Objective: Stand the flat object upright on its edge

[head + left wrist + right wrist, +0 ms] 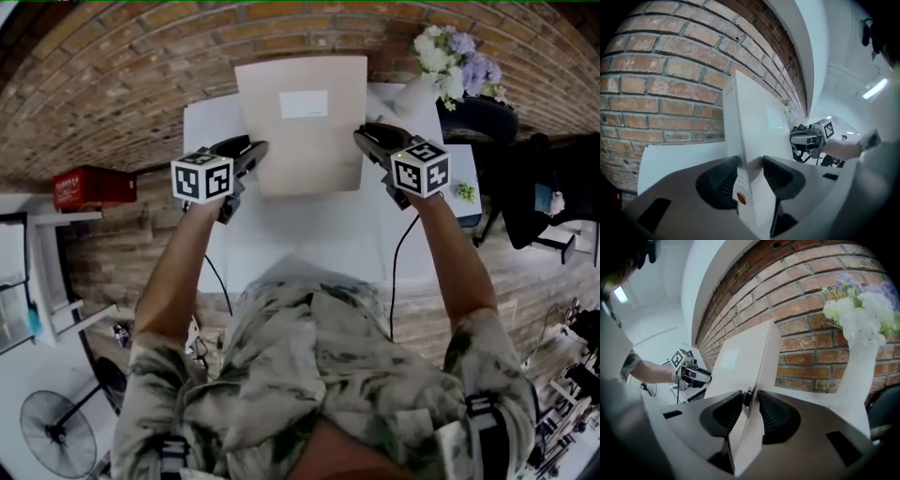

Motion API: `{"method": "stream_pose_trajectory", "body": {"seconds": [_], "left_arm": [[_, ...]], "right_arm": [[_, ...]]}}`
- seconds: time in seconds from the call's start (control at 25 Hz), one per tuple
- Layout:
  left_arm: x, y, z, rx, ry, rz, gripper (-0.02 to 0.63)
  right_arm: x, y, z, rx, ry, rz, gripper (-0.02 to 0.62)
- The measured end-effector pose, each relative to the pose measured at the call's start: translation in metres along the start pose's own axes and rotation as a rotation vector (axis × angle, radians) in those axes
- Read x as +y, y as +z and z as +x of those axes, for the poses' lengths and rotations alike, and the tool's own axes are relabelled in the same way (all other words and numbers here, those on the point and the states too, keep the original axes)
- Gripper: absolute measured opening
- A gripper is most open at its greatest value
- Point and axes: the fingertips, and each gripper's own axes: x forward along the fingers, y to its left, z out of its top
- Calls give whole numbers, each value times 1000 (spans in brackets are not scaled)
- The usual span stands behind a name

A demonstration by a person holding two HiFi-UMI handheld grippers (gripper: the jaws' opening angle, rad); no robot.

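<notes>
Beige flat box upright on white table; left claw and right claw clamp its side edges.

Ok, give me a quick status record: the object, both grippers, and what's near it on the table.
object: beige flat box, raised on edge, labelled face toward the person
left gripper: clamped on the box's left edge
right gripper: clamped on the box's right edge
surface: white table against a brick wall
nearby: white vase with flowers, to the right, apart from the box
bottom edge on table: cannot tell
</notes>
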Motion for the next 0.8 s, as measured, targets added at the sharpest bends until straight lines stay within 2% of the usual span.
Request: {"method": "stream_pose_trajectory", "body": {"seconds": [0.44,0.8], "left_arm": [[19,44,26,-28,73,148,183],[39,75,57,-50,146,242,179]], "right_arm": [[-33,37,17,-70,-69,-191,129],[-70,49,40,-83,-140,-286,123]]}}
